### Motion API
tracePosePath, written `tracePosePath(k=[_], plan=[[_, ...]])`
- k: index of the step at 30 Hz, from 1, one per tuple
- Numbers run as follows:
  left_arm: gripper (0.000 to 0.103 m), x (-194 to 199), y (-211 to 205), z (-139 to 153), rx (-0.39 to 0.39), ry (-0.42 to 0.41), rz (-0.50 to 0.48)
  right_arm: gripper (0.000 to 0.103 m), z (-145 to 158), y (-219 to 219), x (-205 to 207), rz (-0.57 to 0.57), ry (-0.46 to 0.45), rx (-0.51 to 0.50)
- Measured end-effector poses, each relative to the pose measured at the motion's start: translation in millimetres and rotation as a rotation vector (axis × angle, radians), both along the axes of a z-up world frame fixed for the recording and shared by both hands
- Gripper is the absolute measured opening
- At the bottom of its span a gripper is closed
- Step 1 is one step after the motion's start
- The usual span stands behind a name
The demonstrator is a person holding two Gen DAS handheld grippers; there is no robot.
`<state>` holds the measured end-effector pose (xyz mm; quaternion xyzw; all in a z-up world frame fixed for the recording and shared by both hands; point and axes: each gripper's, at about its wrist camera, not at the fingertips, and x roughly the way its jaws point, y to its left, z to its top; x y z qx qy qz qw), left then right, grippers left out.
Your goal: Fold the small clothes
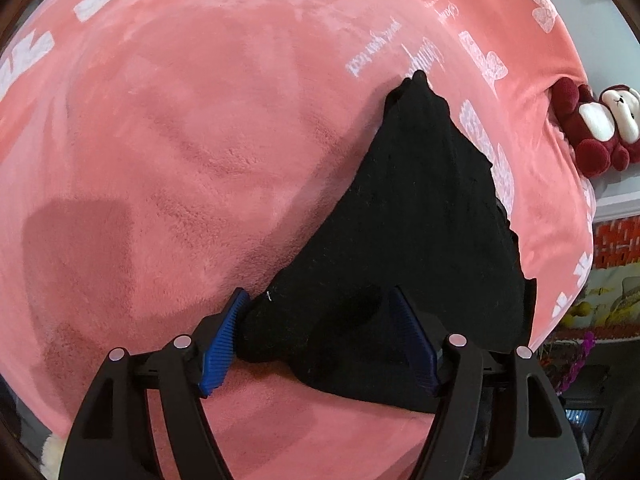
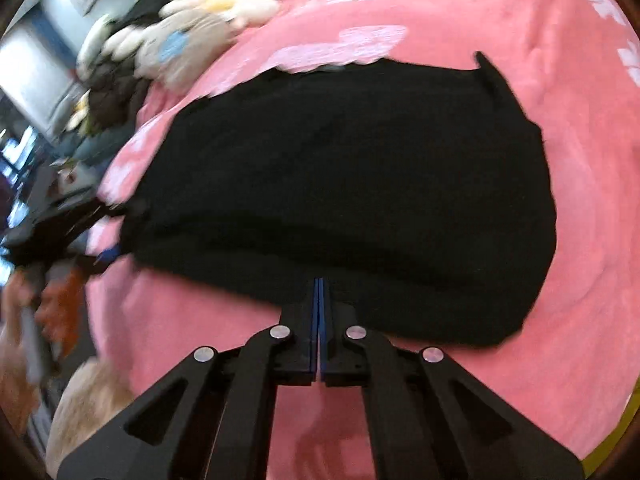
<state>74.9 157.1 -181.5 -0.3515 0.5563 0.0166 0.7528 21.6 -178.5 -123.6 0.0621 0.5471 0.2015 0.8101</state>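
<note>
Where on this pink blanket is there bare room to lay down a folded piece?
Free: the pink blanket left of the black garment, ahead of the left gripper. Crowded: the far edge by the flower plush and the right edge near the red monkey plush.

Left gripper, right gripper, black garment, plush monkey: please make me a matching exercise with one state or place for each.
Things:
1. left gripper
2. right gripper
3. black garment
4. plush monkey

States or places:
A. lies spread on the pink blanket
B. fingers shut
C. sits at the blanket's far right edge
D. fingers wide apart around a cloth corner

Pairs: 1-D, 2-B, 3-A, 4-C
</note>
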Motion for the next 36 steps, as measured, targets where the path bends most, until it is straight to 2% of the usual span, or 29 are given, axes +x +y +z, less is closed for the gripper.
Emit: tracePosePath(k=[3, 5, 7, 9, 10, 11, 12, 13, 14, 16, 17, 18, 19, 20, 22, 25, 27, 33, 36], plan=[[0.074, 3, 1, -1, -0.014, 0.002, -0.01, 0.0, 21, 30, -74, 0.237, 0.109, 0.019], [0.075, 3, 1, -1, -0.007, 0.0, -0.021, 0.0, 28, 52, -130, 0.391, 0.21, 0.076], [0.077, 2, -2, 0, 0.006, -0.01, -0.03, 0.001, 31, 63, -160, 0.443, 0.236, 0.077], [0.08, 1, -4, 0, 0.014, -0.02, -0.029, 0.012, 30, 70, -175, 0.443, 0.262, 0.073], [0.082, 1, -6, 0, 0.022, -0.024, -0.026, 0.021, 30, 72, -178, 0.442, 0.258, 0.073], [0.082, 1, -7, 0, 0.028, -0.022, -0.019, 0.031, 32, 71, -176, 0.423, 0.224, 0.058], [0.083, 2, -8, 0, 0.033, -0.018, -0.009, 0.054, 35, 68, -169, 0.388, 0.181, 0.039], [0.084, 3, -9, 0, 0.038, -0.01, 0.006, 0.06, 39, 66, -161, 0.358, 0.141, 0.02], [0.084, 4, -9, 0, 0.038, -0.005, 0.014, 0.06, 45, 59, -146, 0.297, 0.08, -0.011], [0.083, 6, -8, -1, -0.001, -0.016, 0.021, 0.061, 48, 42, -119, 0.189, 0.027, -0.031], [0.076, 7, -8, -1, -0.021, -0.023, 0.024, 0.062, 48, 26, -99, 0.077, -0.002, -0.065], [0.061, 7, -6, 0, -0.053, -0.043, 0.025, 0.064, 48, 16, -87, 0.014, -0.01, -0.07], [0.016, 8, -6, -1, -0.073, -0.048, 0.014, 0.064, 49, 5, -76, -0.047, -0.018, -0.073], [0.013, 11, -7, -3, -0.123, -0.036, -0.017, 0.064, 50, -9, -64, -0.134, -0.029, -0.069], [0.012, 9, -6, 6, -0.149, -0.067, 0.002, 0.068, 51, -24, -52, -0.208, -0.038, -0.041], [0.012, 8, -24, 50, -0.085, -0.195, -0.085, 0.071, 52, -36, -42, -0.275, -0.066, -0.09], [0.012, 9, -38, 73, -0.076, -0.243, -0.126, 0.074, 51, -41, -39, -0.296, -0.079, -0.133], [0.011, 27, -110, 137, -0.138, -0.359, -0.262, 0.075, 46, -69, -35, -0.348, -0.078, -0.174], [0.011, 35, -152, 152, -0.15, -0.39, -0.332, 0.075, 46, -86, -37, -0.371, -0.082, -0.181]])
